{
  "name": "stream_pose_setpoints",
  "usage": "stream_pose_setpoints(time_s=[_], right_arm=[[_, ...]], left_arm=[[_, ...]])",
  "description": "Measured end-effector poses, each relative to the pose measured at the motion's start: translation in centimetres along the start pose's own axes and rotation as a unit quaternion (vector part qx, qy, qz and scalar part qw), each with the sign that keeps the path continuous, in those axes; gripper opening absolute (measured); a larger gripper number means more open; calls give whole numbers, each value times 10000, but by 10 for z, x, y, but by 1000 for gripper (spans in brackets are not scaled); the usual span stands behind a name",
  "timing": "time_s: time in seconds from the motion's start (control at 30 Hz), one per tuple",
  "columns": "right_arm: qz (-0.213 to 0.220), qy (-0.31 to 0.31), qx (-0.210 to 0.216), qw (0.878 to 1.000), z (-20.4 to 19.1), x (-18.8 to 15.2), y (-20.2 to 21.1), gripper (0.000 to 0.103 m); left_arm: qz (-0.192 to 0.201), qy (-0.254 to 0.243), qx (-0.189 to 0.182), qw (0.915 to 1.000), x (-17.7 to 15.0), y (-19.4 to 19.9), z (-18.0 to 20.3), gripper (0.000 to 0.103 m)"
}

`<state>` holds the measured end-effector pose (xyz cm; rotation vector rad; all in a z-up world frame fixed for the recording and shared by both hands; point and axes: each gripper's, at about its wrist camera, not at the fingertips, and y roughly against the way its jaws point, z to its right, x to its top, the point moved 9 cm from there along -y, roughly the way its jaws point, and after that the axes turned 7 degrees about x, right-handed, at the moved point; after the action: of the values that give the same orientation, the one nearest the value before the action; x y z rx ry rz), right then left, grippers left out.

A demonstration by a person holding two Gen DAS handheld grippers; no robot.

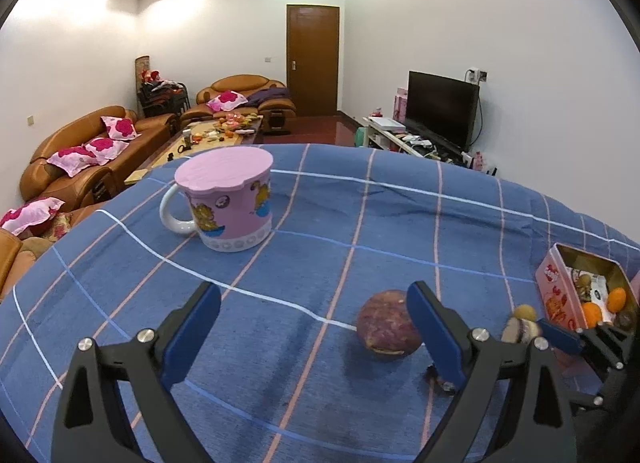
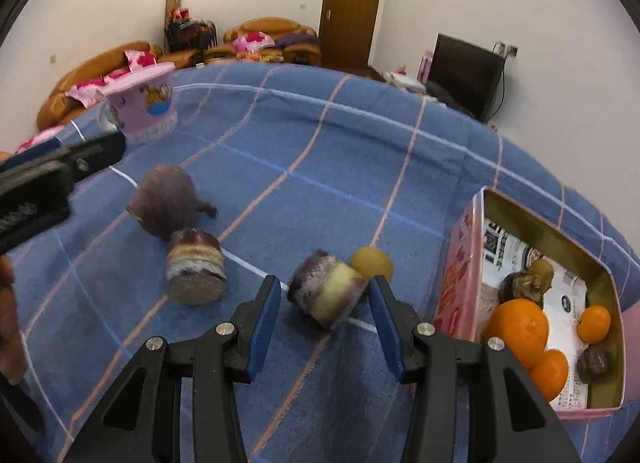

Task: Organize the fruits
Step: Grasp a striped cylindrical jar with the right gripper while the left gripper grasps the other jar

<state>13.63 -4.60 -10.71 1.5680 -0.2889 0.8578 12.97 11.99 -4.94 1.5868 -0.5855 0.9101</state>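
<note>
— While spread wide over the blue checked cloth [image 1: 304, 247], holds nothing: left gripper [image 1: 314, 337], jaws far apart. Sits just inside the right-hand finger [image 1: 436, 339], that round purple fruit [image 1: 388, 325], resting on the cloth. Stands well ahead of the left-hand finger, a lidded pink mug [image 1: 226, 203].

— Same on the right gripper [image 2: 326, 331]: gaping, gripping nothing. Lies between and just ahead of the fingertips, tilted and blurred, a purple-and-yellow cut piece [image 2: 326, 289]; touching either pad or not, cannot tell. Just beyond it, a small yellow fruit [image 2: 372, 261]. Off to the left, another cut piece [image 2: 196, 269]. Right of the fingers, a pink tin [image 2: 456, 283] with oranges [image 2: 520, 323] inside.
</note>
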Motion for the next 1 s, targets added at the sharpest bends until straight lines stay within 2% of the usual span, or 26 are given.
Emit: stream_pose_setpoints(time_s=[0.13,0.27,0.33,0.43,0.5,0.57,0.73,0.87,1.0], right_arm=[[-39,51,-85,9999,0,-1,-1,45],[58,18,-18,10000,1,-1,7,44],[464,-34,43,9989,0,2,25,44],[1075,-276,52,9938,8,2,56,44],[1276,-488,-2,9906,17,-4,70,44],[1394,-662,-41,9880,28,-11,81,44],[1528,-988,-87,9833,49,-21,96,44],[1506,-1078,-67,9827,56,-21,93,44],[1511,-1139,31,9819,56,-22,93,44]], left_arm=[[-61,42,-131,9999,-1,0,2,96],[-102,10,-375,9992,-1,1,9,90],[-74,-54,-558,9984,-2,4,17,89],[-72,-211,-911,9956,-4,11,32,80],[-183,-352,-1250,9914,-8,15,45,70],[-272,-601,-1482,9868,-15,18,61,68],[-375,-1188,-1441,9817,-33,21,93,68],[-730,-1336,-1275,9801,-49,7,104,62],[-1064,-1326,-1114,9791,-57,-6,114,61]])
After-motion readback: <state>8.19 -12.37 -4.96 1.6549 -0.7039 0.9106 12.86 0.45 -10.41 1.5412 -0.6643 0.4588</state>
